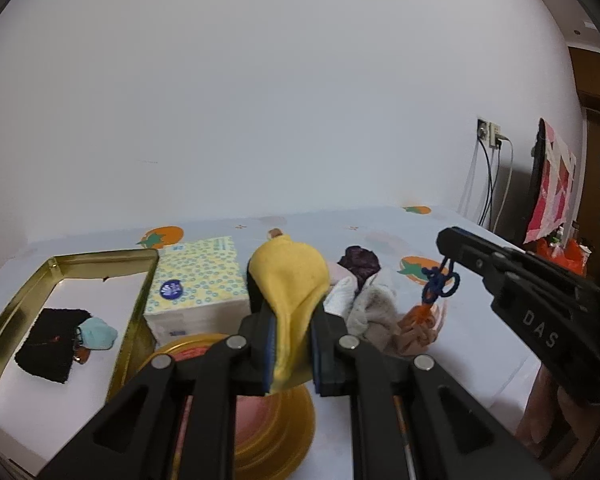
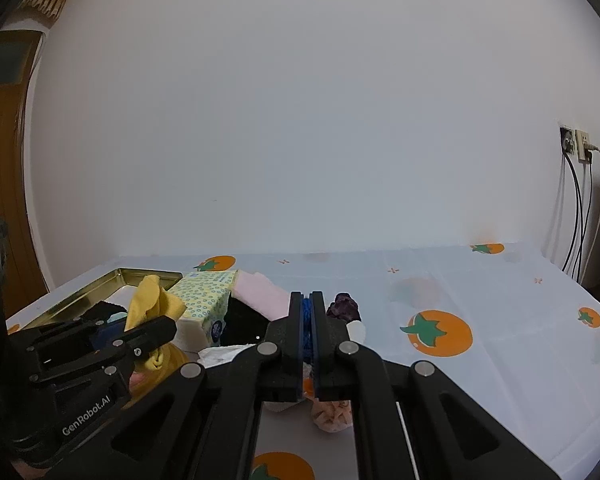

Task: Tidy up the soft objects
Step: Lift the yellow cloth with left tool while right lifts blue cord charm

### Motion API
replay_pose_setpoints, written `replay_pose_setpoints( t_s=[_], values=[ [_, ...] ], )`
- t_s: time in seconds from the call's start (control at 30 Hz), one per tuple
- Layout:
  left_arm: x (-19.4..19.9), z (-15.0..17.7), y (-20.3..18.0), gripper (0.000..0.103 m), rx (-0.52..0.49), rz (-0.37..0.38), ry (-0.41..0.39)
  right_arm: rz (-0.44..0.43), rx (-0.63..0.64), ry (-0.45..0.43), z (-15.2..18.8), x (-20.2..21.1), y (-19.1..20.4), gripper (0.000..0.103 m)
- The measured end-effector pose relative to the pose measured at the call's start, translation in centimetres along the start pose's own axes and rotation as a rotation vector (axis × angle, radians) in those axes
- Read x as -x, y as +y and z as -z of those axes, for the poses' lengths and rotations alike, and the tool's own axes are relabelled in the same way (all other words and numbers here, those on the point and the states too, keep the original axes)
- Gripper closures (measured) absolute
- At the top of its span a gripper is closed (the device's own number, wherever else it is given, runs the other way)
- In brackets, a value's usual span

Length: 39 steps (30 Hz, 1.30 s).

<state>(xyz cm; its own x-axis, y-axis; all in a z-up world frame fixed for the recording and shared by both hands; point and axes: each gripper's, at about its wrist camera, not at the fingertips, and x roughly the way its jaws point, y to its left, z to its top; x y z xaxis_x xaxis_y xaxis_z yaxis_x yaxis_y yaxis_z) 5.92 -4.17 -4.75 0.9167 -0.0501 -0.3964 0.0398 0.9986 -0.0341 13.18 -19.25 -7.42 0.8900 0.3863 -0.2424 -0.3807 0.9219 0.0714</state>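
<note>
Holding two soft things at once. My left gripper (image 1: 292, 344) is clenched on a yellow cloth (image 1: 288, 276), which bulges up and forward out of the jaws. My right gripper (image 2: 308, 344) is clamped tight on a blue cord (image 1: 440, 284); from it hangs a small orange-and-tan bundle (image 1: 418, 326), its lower end at the tablecloth (image 2: 500, 312), whether resting I cannot tell.

Gold tin (image 1: 100, 264) lies ahead and to the left of my left jaws, open, with a black pouch (image 1: 52, 344) and a pale blue soft piece (image 1: 98, 332) already inside. Tissue pack (image 1: 198, 280) stands between tin and cloth, just beside the tin's right wall. A gold round tin (image 1: 284, 420) sits directly under my left jaws.

Judgement: the left hand is the nearer one to the tin; its load must travel left, over the rim. Remaining pile (image 1: 370, 308) (grey, white, purple pieces) lies between my two grippers. The right hand's bundle has farther to go and would cross that pile.
</note>
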Motion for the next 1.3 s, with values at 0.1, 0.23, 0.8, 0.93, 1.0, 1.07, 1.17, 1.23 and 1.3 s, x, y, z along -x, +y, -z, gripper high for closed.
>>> replay_pose_setpoints(
  t_s=[0.1,0.23,0.8,0.93,1.0,1.07,1.17,1.23,1.3],
  values=[
    [0.1,0.0,0.5,0.092,0.008,-0.005,0.002,-0.003,0.011,-0.001,0.1,-0.1,0.3,0.100],
    [0.2,0.1,0.9,0.092,0.015,-0.009,0.001,-0.009,0.025,-0.004,0.2,-0.1,0.7,0.100],
    [0.7,0.3,2.5,0.092,0.038,-0.028,-0.003,-0.036,0.065,-0.004,0.3,-0.8,2.9,0.100],
    [0.8,0.3,2.9,0.092,0.037,-0.037,-0.005,-0.041,0.071,-0.002,0.3,-1.1,3.4,0.100],
    [0.8,0.3,3.1,0.092,0.041,-0.038,-0.001,-0.045,0.074,-0.002,0.3,-1.2,3.7,0.100],
    [0.7,0.4,3.4,0.092,0.047,-0.038,0.005,-0.049,0.076,0.000,0.4,-1.4,3.9,0.100],
    [0.8,0.4,3.7,0.092,0.051,-0.039,0.008,-0.056,0.077,0.001,0.4,-1.6,4.3,0.100],
    [0.9,0.5,3.9,0.092,0.051,-0.041,0.006,-0.058,0.082,0.002,0.5,-1.6,4.6,0.100],
    [1.0,0.5,4.0,0.092,0.049,-0.044,0.004,-0.063,0.086,0.002,0.5,-1.7,4.9,0.099]
  ],
)
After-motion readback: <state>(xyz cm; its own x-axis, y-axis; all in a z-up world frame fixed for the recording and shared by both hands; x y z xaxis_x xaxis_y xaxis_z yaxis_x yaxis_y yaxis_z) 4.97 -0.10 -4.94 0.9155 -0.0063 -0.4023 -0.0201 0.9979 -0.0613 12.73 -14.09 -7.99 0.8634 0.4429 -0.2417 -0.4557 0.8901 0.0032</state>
